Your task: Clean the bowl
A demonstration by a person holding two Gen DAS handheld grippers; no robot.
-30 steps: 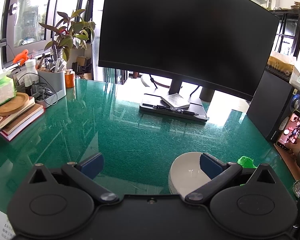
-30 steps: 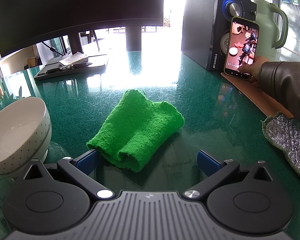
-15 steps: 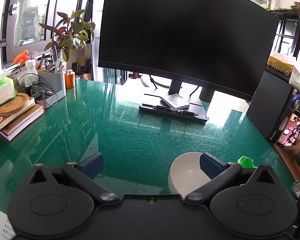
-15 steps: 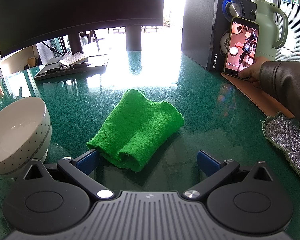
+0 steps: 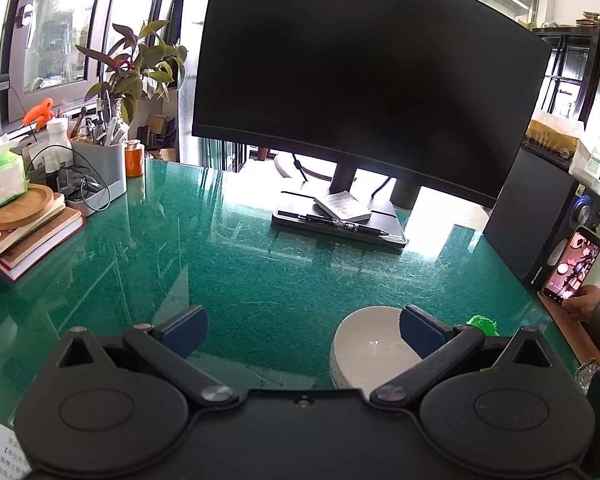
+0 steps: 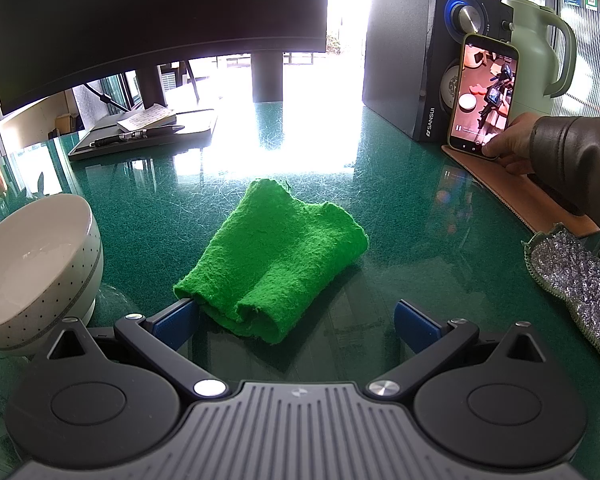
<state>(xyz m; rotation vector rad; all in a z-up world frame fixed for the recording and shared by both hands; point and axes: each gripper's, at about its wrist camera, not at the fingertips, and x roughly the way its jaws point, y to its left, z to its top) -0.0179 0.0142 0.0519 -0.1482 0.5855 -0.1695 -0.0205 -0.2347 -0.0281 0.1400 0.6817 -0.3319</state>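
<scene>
A white bowl (image 5: pixel 366 346) with small dots on its outside stands upright on the green glass table (image 5: pixel 260 280). It also shows at the left of the right wrist view (image 6: pixel 32 268). My left gripper (image 5: pixel 300 330) is open and empty, its right finger in front of the bowl's rim. A folded green cloth (image 6: pixel 276 256) lies on the table just ahead of my right gripper (image 6: pixel 296 322), which is open and empty, the left fingertip close to the cloth's near edge. A corner of the cloth shows in the left wrist view (image 5: pixel 482 323).
A large dark monitor (image 5: pixel 360 92) stands at the back with a notebook and pen (image 5: pixel 340 220) at its foot. A black speaker (image 6: pixel 424 56), a phone (image 6: pixel 482 96) held by a person's hand, a green jug (image 6: pixel 540 48) and a silver scouring pad (image 6: pixel 576 280) are at the right. Books and a pen holder (image 5: pixel 100 168) are at the left.
</scene>
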